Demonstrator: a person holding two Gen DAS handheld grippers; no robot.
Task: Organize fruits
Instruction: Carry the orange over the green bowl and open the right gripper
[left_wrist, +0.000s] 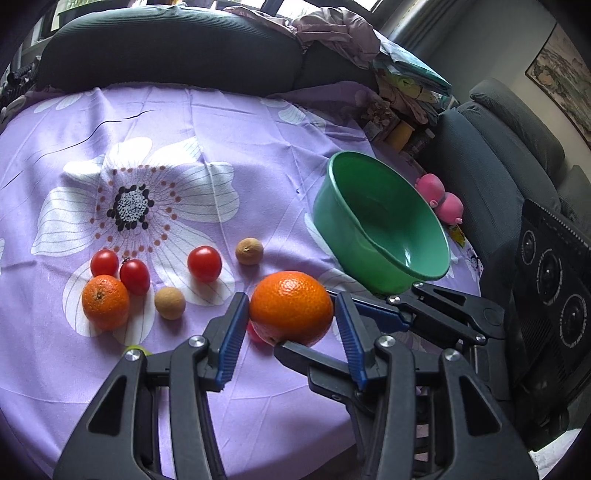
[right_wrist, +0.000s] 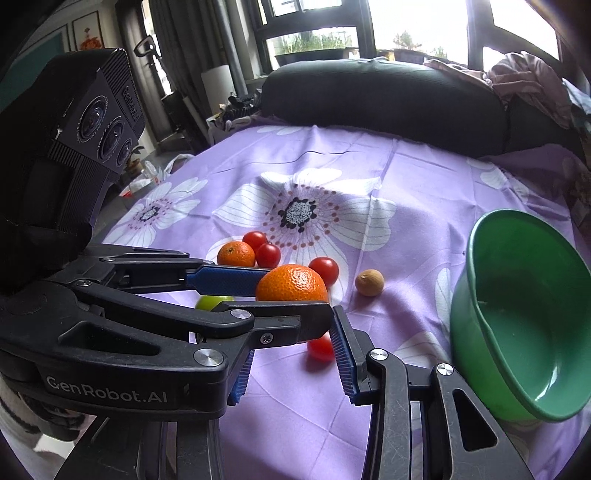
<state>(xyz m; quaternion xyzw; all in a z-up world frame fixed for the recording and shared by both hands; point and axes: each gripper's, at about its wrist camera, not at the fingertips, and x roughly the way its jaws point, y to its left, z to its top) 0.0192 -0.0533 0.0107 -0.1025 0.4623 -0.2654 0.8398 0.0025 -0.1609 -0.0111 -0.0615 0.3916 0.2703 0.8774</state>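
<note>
While hidden leftward, green fruit (right_wrist: 214, 302) rightward

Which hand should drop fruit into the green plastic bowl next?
Left. The left gripper's jaws clamp the big round orange, and the green plastic bowl sits close by on its right. Whether the right gripper holds anything is unclear.

Probably home: sofa (right_wrist: 380, 96), curtains (right_wrist: 177, 48)
</note>
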